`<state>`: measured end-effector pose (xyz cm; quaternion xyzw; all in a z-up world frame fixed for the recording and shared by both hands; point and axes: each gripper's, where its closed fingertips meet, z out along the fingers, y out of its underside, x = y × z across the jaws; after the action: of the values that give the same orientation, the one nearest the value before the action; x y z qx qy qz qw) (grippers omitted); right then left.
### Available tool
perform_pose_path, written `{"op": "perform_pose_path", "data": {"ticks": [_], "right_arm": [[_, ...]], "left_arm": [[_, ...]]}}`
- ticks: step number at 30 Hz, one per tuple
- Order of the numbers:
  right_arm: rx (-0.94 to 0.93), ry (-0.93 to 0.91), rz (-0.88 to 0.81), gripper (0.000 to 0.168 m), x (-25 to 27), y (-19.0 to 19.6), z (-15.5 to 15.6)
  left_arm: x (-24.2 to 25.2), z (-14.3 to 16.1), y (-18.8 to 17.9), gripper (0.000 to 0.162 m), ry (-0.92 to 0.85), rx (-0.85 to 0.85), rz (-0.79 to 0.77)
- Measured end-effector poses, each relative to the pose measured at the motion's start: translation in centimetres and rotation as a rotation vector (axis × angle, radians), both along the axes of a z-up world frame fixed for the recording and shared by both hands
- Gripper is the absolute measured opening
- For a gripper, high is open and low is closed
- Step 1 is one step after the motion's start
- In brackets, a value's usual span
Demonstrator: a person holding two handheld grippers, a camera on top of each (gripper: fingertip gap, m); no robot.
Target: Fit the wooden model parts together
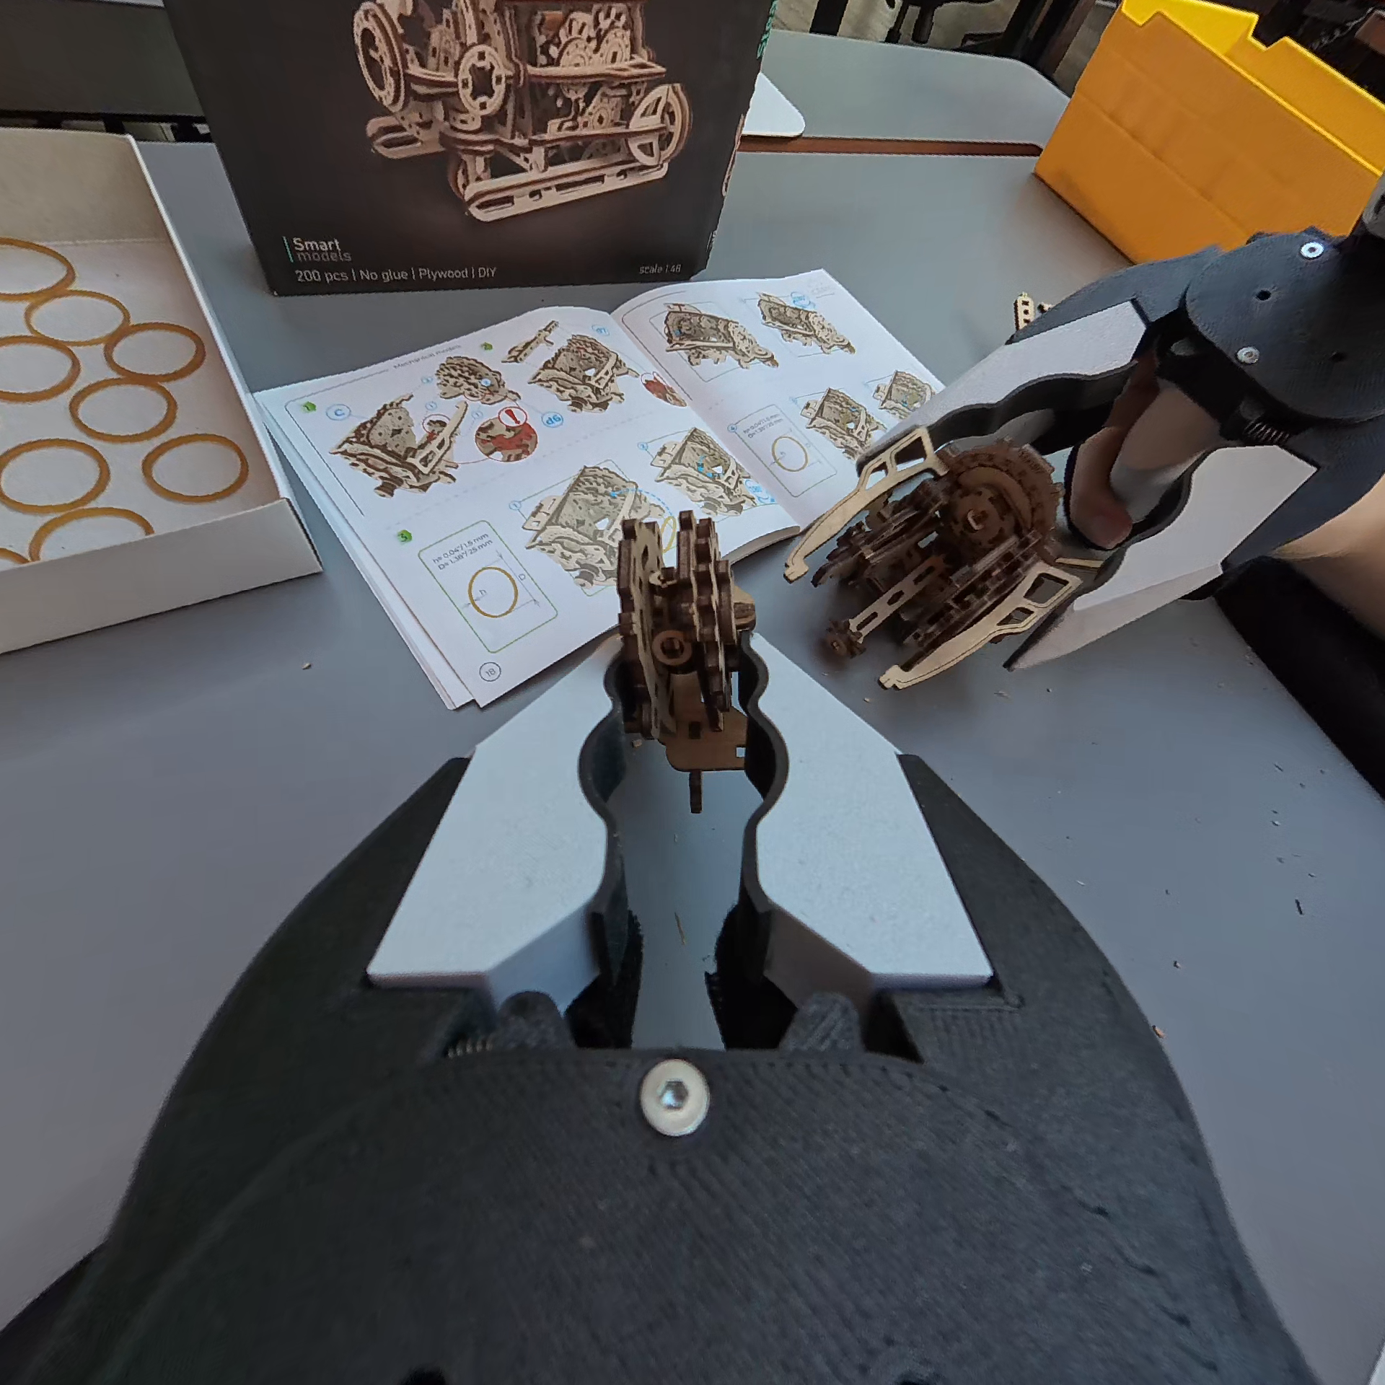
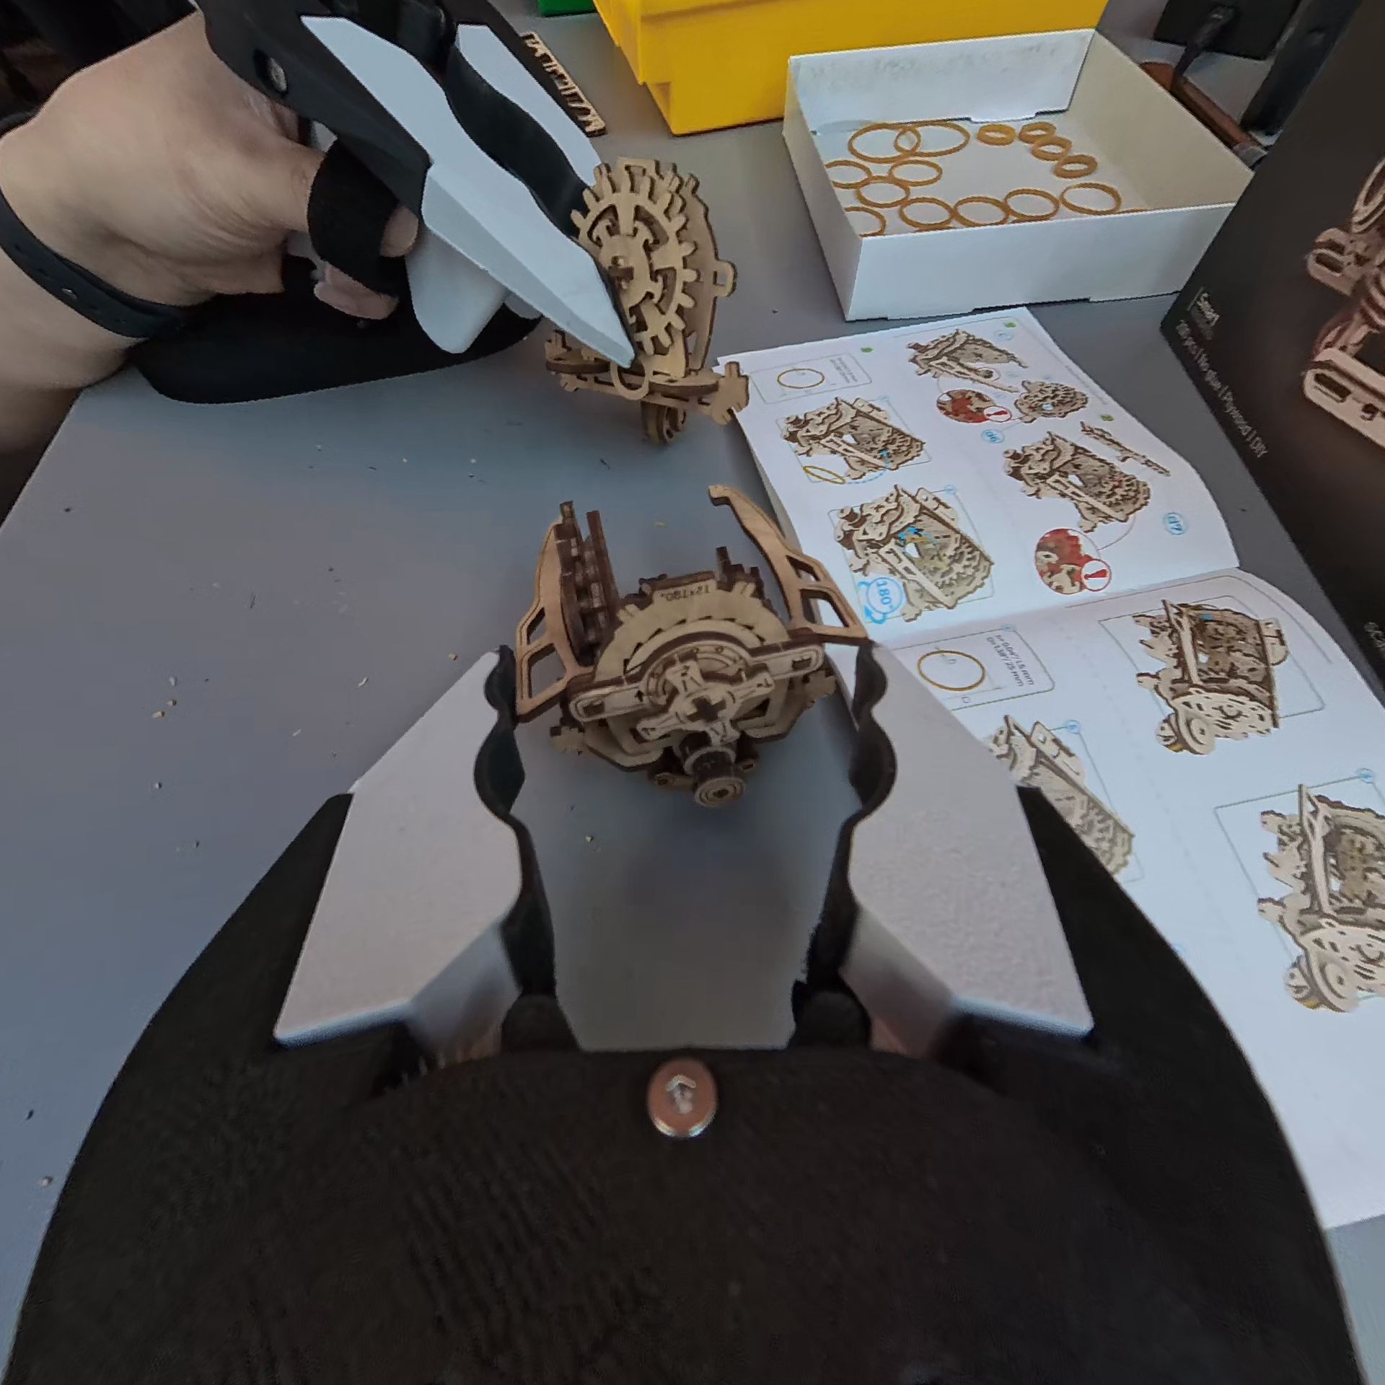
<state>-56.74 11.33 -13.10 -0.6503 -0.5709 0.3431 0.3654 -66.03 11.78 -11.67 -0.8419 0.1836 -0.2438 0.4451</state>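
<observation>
My left gripper is shut on a small wooden gear assembly and holds it upright just above the grey table. In the right wrist view this gripper and its gear assembly are at the upper left, held by a person's hand. My right gripper is closed around the larger wooden model body, with its fingers against the two side frames; the body rests on the table. In the left wrist view the right gripper and the body are to the right of the gear assembly, a short gap apart.
An open instruction booklet lies behind the parts, also in the right wrist view. The dark model box stands at the back. A white tray holds several rubber bands. A yellow bin is at the far right. The left gripper's tips are roughly 11 cm from the right gripper's.
</observation>
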Motion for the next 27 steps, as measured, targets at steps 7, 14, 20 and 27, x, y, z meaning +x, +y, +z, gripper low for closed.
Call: {"op": "perform_pose_path", "data": {"ticks": [7, 14, 20, 27], "right_arm": [[0.084, -0.020, 0.057, 0.080, -0.3, -0.6, -0.3], [0.065, 0.012, 0.053, 0.078, -0.3, -0.5, 0.1], [0.029, 0.049, 0.054, 0.078, -0.1, -0.5, 0.6], [-0.168, 0.245, 0.060, 0.078, -0.1, -0.9, 3.7]], "left_arm": [[0.1, 0.0, -0.1, 0.024, -0.002, 0.001, -0.008], [0.1, 0.2, -0.2, 0.024, -0.011, 0.006, -0.012], [0.2, 0.1, -0.3, 0.024, -0.010, 0.005, -0.017], [0.8, 0.5, -0.5, 0.024, -0.060, -0.008, -0.030]]}}
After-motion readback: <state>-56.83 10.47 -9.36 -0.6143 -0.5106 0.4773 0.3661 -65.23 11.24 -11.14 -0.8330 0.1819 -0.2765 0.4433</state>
